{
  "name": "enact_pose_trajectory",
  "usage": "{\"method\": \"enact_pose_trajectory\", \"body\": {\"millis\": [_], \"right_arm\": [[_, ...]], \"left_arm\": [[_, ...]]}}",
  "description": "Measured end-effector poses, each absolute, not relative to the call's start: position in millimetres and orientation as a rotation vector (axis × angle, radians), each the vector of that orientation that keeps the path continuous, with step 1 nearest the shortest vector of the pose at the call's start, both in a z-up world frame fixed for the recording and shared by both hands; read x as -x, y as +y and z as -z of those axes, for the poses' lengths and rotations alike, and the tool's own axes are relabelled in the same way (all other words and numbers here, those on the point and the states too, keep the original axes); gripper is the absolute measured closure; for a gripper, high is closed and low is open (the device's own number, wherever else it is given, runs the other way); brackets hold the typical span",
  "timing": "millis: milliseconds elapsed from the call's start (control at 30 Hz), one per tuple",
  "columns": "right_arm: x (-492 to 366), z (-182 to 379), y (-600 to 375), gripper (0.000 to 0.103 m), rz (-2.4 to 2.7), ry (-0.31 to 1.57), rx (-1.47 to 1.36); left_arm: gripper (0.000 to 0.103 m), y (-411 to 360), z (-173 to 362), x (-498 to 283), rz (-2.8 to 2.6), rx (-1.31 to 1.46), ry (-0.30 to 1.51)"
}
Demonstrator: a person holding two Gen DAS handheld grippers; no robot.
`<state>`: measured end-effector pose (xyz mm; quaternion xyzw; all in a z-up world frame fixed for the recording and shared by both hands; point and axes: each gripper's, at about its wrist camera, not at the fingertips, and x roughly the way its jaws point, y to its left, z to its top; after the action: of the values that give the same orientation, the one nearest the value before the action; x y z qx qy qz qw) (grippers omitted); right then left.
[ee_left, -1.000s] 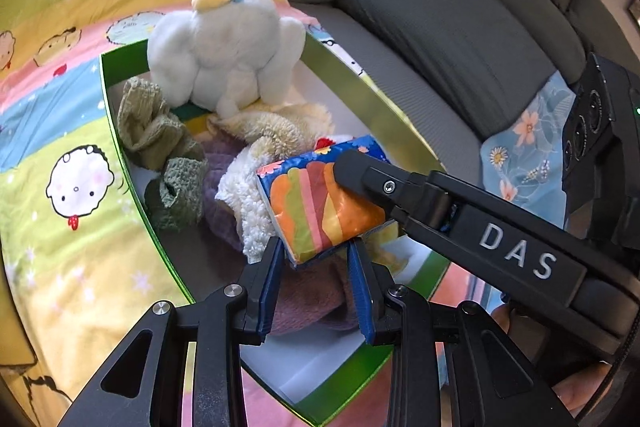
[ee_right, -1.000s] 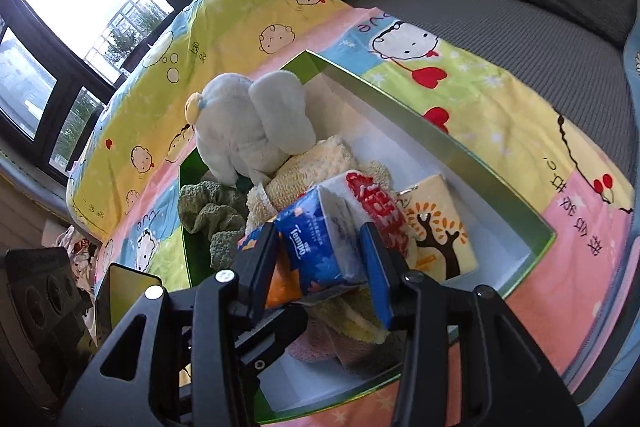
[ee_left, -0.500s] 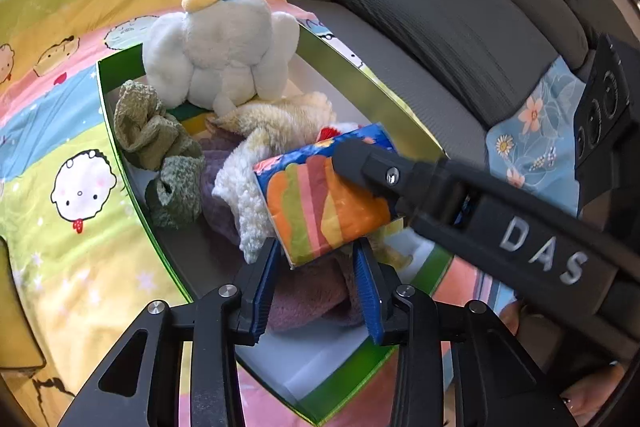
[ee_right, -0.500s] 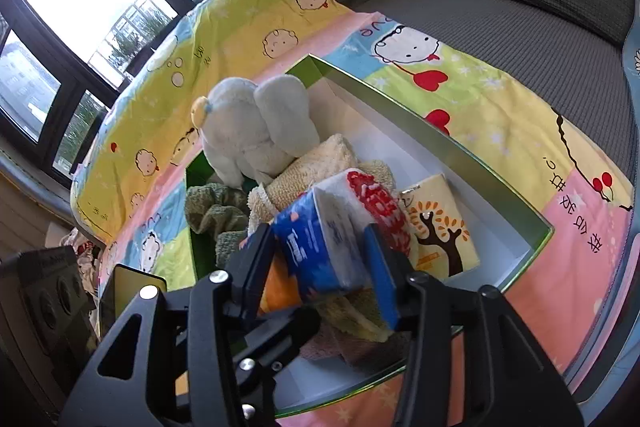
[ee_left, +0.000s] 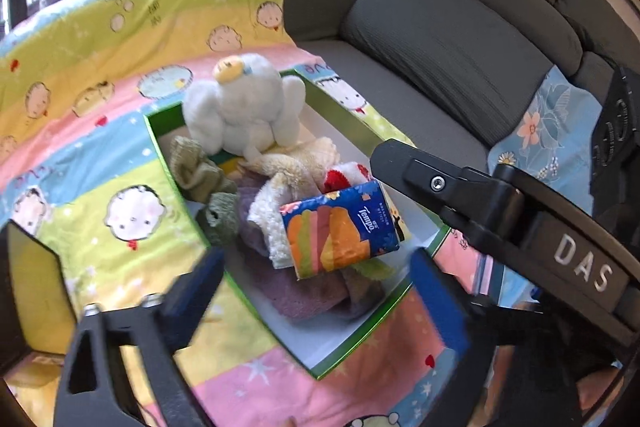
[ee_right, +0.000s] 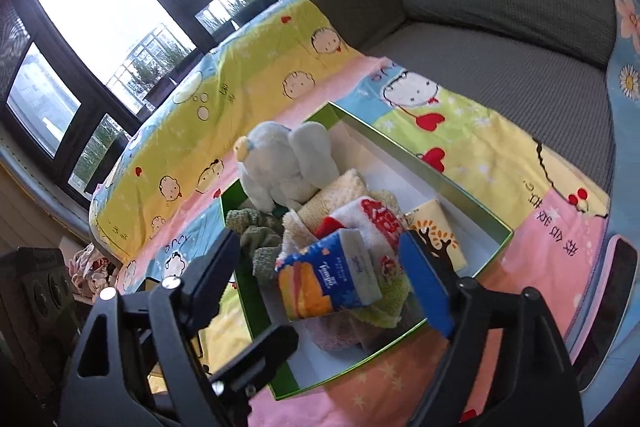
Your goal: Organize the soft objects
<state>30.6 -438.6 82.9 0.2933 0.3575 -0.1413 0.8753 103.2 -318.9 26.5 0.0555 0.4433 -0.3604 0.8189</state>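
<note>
Both grippers opening — nothing clamped

The left gripper (ee_left: 316, 291) and right gripper (ee_right: 324, 279) tilt downward, blue fingers (ee_left: 440, 303) spreading wide, pressing nothing.

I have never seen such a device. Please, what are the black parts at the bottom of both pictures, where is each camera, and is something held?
They are two hand-held grippers, each with two fingers. A person holds one in each hand, and each carries a camera looking along its fingers. One picture comes from the left gripper, the other from the right gripper. Both look down at a green box on a blanket over a sofa. Inside lie towels, a white plush toy and a tissue pack. Both sets of jaws are opening; nothing is held.
</note>
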Motion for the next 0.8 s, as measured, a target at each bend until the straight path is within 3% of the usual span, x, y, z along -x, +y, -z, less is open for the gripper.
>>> {"method": "enact_pose_trajectory", "body": {"millis": [267,800], "right_arm": [[-18.5,-111.5,-415.6,0.002,0.261,0.668,-0.536],[0.7,-129.2,-393.4,0.001,0.362,0.639,-0.390]], "left_arm": [[0.003,-296.8,-55.7,-89.6,0.694,-0.111,0.828],[0.003,-276.0,-54.4,-81.7,0.621,-0.121,0.811]]}}
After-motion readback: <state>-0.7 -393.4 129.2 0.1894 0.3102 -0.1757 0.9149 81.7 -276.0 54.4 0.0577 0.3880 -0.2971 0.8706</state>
